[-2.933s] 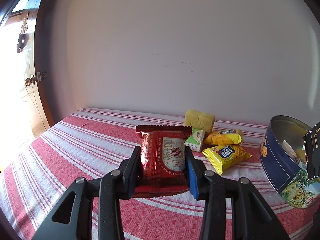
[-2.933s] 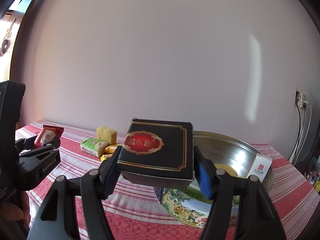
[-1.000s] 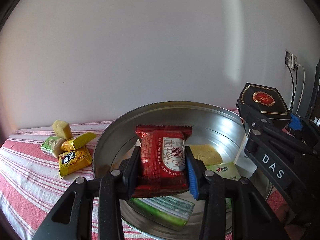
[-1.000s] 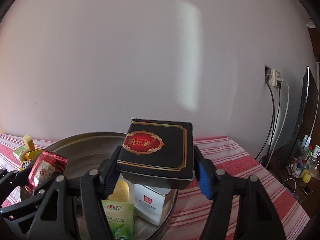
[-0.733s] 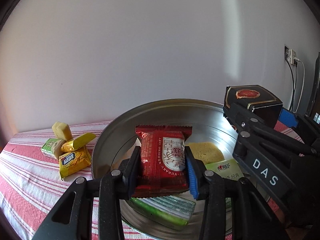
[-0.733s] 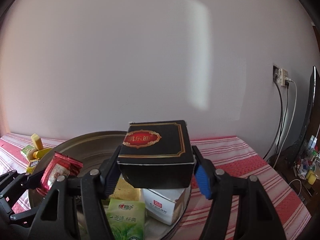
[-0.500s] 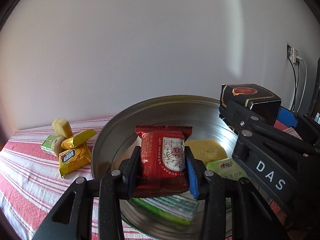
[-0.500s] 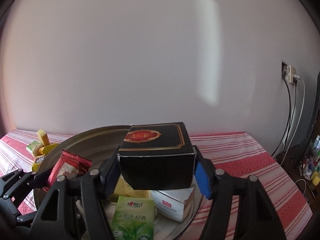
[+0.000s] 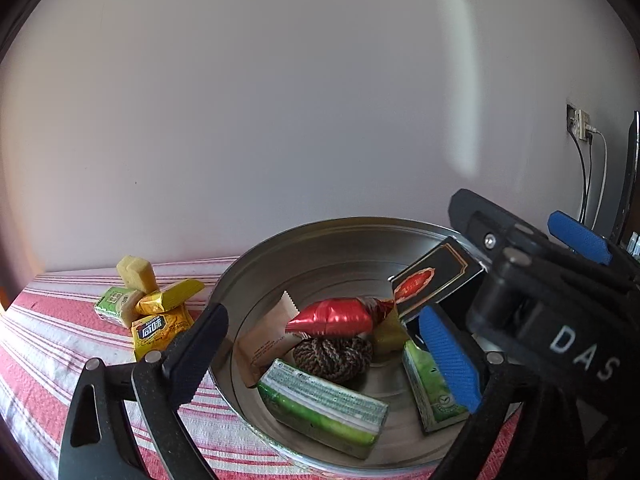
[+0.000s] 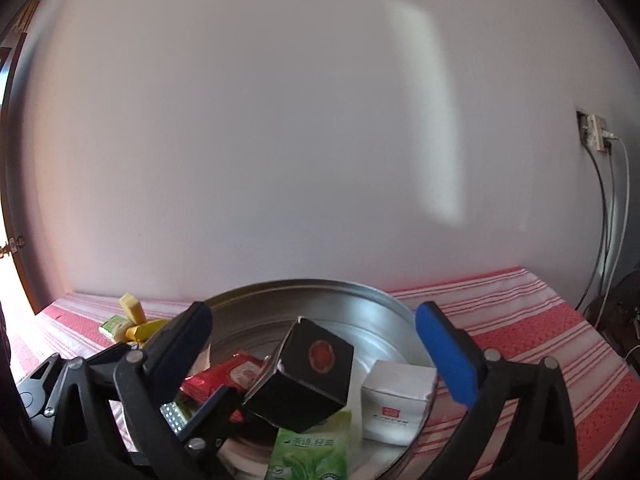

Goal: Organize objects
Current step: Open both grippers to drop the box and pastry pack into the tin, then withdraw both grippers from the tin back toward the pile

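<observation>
A round silver tin (image 9: 320, 226) stands on the striped cloth. My left gripper (image 9: 324, 354) is over its near rim, jaws opening, nothing between the pads. The red foil packet (image 9: 332, 316) lies below in the tin on a brown braided bundle (image 9: 332, 354). My right gripper (image 10: 314, 320) is also opening wide. The black box with a red emblem (image 10: 304, 380) sits tilted on one corner among the tin's contents, free of both pads. In the left wrist view that black box (image 9: 434, 276) leans under the right gripper (image 9: 510, 216).
The tin also holds green tea packets (image 9: 320, 408), a beige sachet (image 9: 264, 340) and a white box (image 10: 396, 400). Left of it, yellow and green snacks (image 9: 156, 312) lie on the red-striped cloth (image 9: 60, 352). A wall socket with cables (image 10: 596, 132) is at the right.
Both grippers have opened. The red packet has dropped from the left jaws into the tin. The black box has left the right jaws and tipped down into the tin.
</observation>
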{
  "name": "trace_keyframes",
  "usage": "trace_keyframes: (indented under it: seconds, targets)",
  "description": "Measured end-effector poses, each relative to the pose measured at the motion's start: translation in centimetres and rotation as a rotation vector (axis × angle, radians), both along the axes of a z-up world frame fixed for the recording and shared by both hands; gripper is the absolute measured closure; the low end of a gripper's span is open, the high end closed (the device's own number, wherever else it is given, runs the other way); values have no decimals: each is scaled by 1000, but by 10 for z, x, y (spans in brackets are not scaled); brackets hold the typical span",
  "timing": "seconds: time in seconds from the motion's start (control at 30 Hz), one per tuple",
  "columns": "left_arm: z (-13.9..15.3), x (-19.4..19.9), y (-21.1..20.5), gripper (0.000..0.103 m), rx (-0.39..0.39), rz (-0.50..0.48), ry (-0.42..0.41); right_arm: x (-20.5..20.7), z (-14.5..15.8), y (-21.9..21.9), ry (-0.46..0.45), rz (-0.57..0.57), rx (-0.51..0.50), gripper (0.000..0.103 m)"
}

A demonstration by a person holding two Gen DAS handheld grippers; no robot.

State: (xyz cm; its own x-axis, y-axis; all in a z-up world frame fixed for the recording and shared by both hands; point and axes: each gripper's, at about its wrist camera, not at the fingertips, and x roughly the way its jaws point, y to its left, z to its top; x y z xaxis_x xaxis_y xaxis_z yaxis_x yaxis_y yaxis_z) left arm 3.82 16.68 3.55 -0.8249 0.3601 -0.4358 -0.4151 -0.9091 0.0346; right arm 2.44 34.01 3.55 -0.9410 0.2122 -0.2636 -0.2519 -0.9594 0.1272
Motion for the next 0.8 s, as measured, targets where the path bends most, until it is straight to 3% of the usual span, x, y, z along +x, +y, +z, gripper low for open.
trace_keyframes:
  seconds: [0.33,0.53,0.8]
  targets:
    - [4,5,-8,4,51,7,-7,8,-6,21,22,-109,-108,0]
    - [13,7,-22,4,85,47,37,8,-10,23,-2,-154,-79,0]
    - [10,-3,-62,5,44,209,157,38,-2,6,147,-234,-32,0]
